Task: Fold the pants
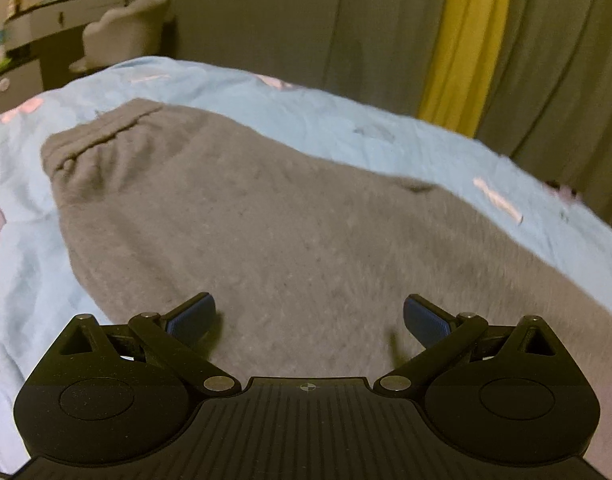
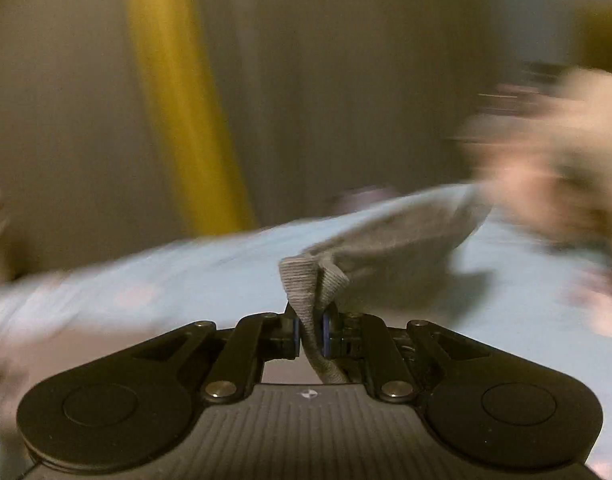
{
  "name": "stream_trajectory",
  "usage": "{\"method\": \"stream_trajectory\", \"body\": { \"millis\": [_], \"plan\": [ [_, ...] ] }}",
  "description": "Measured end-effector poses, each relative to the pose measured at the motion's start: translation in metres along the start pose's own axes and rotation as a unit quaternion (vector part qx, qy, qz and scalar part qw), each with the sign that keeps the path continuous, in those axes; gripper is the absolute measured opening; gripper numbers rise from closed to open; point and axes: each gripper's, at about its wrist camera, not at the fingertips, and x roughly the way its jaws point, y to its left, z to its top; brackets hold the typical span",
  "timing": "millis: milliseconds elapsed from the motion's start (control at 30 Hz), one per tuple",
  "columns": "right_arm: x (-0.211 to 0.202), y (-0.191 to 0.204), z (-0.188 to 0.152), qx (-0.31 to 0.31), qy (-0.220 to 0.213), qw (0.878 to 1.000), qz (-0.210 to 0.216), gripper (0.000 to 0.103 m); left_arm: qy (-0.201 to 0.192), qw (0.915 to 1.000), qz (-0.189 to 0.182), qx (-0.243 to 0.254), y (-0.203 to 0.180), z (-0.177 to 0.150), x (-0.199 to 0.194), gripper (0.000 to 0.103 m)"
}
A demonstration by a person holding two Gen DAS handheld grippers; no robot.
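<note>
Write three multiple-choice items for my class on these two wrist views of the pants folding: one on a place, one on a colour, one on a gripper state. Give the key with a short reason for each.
1. Where do the pants lie?
A. on a wooden floor
B. on a light blue bedspread
C. over a chair back

2. What colour is the bright strip of curtain behind the bed?
A. yellow
B. red
C. white

3. How is the right gripper?
A. wide open above the cloth
B. shut on nothing
C. shut on a ribbed cuff of the pants

Key: B, blue bedding surrounds the grey cloth; A, a yellow band hangs between grey drapes; C, ribbed grey fabric is pinched between the closed fingers, while the left gripper is open.
</note>
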Motion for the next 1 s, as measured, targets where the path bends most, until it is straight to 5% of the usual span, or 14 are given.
{"method": "stream_trajectory", "body": {
  "millis": [100, 167, 233, 400, 533, 700, 767, 900, 1000],
  "plan": [
    [0.046, 0.064, -0.041, -0.065, 0.123, 0.987, 0.081, 0.01, -0.003, 0.9999, -0.011, -0.012, 0.007, 0.001, -0.005, 0.103],
    [0.076, 0.087, -0.069, -0.099, 0.216, 0.968, 0.082, 0.011, -0.004, 0.9998, -0.015, -0.013, 0.009, 0.001, -0.007, 0.103],
    [0.071, 0.099, -0.069, -0.133, 0.192, 0.97, 0.067, 0.011, 0.0, 0.9996, -0.024, -0.015, 0.01, 0.001, -0.007, 0.103],
    [0.062, 0.08, -0.06, -0.058, 0.183, 0.979, 0.064, 0.011, 0.007, 0.9988, -0.047, -0.014, 0.005, 0.0, -0.005, 0.103],
    [0.041, 0.091, -0.055, -0.053, 0.128, 0.989, 0.054, 0.01, 0.01, 0.9985, -0.053, -0.006, 0.005, -0.002, -0.005, 0.103],
    [0.009, 0.101, -0.033, 0.001, 0.058, 0.993, 0.102, 0.01, 0.013, 0.9975, -0.063, -0.031, 0.01, 0.001, -0.004, 0.103],
    [0.015, 0.107, -0.037, -0.007, 0.081, 0.99, 0.112, 0.011, 0.017, 0.9975, -0.061, -0.032, 0.01, 0.0, -0.002, 0.103],
    [0.057, 0.115, -0.077, -0.061, 0.212, 0.971, 0.089, 0.013, 0.02, 0.9974, -0.066, -0.019, 0.006, -0.001, -0.003, 0.103],
    [0.046, 0.109, -0.07, -0.041, 0.185, 0.976, 0.106, 0.014, 0.02, 0.9975, -0.067, -0.001, 0.001, -0.002, -0.003, 0.103]
  ]
}}
